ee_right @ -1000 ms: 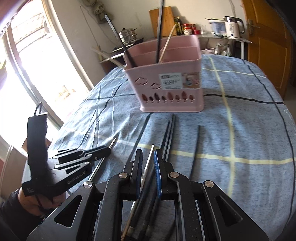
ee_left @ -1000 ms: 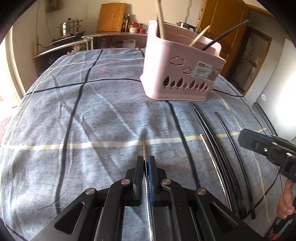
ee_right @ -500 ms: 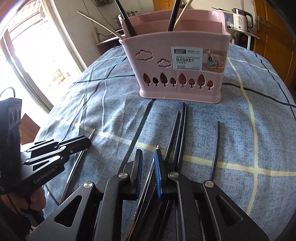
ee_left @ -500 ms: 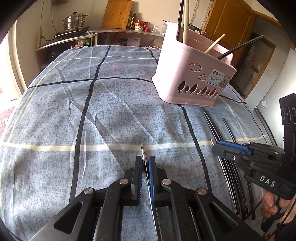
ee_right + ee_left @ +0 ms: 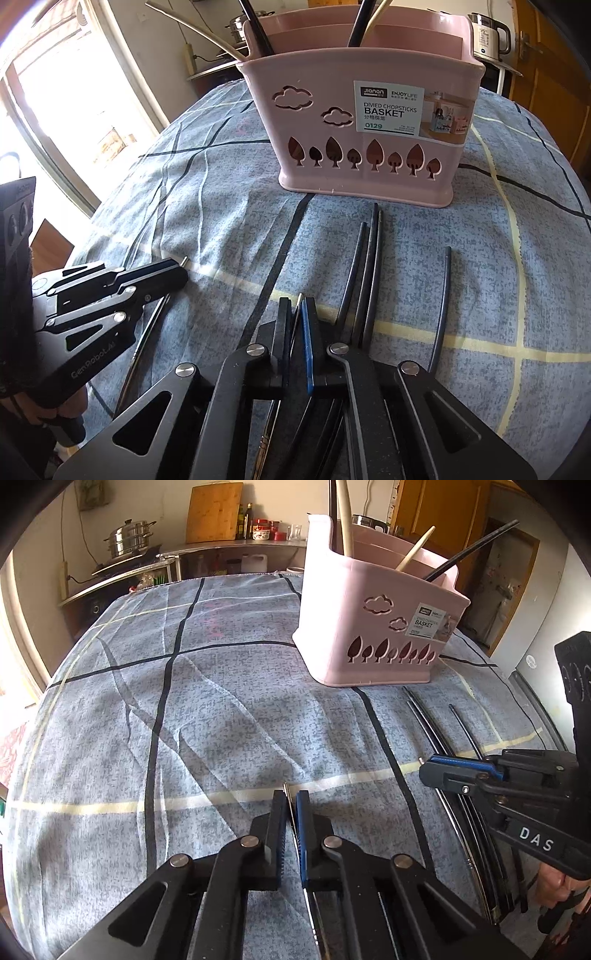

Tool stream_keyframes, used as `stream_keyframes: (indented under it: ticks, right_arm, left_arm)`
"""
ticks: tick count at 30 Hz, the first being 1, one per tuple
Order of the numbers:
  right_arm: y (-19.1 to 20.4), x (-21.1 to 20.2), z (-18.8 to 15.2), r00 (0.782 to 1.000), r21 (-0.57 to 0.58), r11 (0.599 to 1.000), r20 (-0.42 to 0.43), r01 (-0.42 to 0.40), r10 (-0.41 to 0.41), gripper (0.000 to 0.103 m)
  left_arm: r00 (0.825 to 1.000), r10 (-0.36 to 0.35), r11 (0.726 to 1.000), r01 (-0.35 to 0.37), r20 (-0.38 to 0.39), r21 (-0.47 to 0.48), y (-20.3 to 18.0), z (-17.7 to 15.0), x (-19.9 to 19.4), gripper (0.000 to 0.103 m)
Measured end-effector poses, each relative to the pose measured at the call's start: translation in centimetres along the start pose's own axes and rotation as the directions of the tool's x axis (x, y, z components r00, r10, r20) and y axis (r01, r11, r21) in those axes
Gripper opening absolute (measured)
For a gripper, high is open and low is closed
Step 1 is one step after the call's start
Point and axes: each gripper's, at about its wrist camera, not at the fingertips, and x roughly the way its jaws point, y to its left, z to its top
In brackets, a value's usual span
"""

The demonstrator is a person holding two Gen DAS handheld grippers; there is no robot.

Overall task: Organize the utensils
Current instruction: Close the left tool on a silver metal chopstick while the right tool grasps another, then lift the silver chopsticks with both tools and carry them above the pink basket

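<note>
A pink chopstick basket [image 5: 369,627] [image 5: 369,166] stands on the blue checked cloth [image 5: 221,720] with several chopsticks and utensils upright in it. My left gripper [image 5: 291,797] [image 5: 177,271] is shut on a thin metal chopstick [image 5: 286,786], low over the cloth. My right gripper [image 5: 296,306] [image 5: 428,771] has its jaws closing onto another metal chopstick [image 5: 300,297], whose tip shows between the pads. It is taken from a bundle of black chopsticks [image 5: 369,277] [image 5: 432,723] that lie in front of the basket. One black chopstick [image 5: 443,295] lies apart to the right.
A counter behind the table carries a steel pot [image 5: 129,539], a cutting board [image 5: 214,513] and bottles. A kettle [image 5: 489,37] stands at the back right near a wooden door. A bright window [image 5: 55,110] is on the left. A hand holds each gripper.
The right gripper came forward and down over the chopstick bundle, and its jaws narrowed onto the metal chopstick. The left gripper kept its grip and hardly moved.
</note>
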Motion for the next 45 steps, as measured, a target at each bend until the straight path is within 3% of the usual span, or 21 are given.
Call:
stream_keyframes:
  ticks: [4,12,27,45]
  right_arm:
    - [0.0,-1.6,0.4,0.999,0.004,1.0,0.039,-0.018,0.018,0.005]
    - [0.7,-7.0,1.6,0.984,-0.003,0.999,0.171,-0.047,0.046,0.004]
    - [1.2,-15.6,3.4,0.925,-0.037,0.999,0.378,-0.018,0.031,0.004]
    - [1.4,-17.8,2.4,0.911,-0.049,0.999,0.412,-0.001,0.021,0.003]
  left_arm:
    - [1.0,-0.005,1.0,0.005,0.01,0.005,-0.1,0.4,-0.9,0.003]
    - [0.993,-0.026,0.999,0.022,0.115,0.039,-1.2,2.1,-6.0,0.003]
    - [0.949,-0.035,0.999,0.02,0.314,0.049,-2.0,6.5,-14.8,0.003]
    - [0.954,-0.063,0.997,0.051,0.293,0.05,-2.7,5.8,-16.1,0.003]
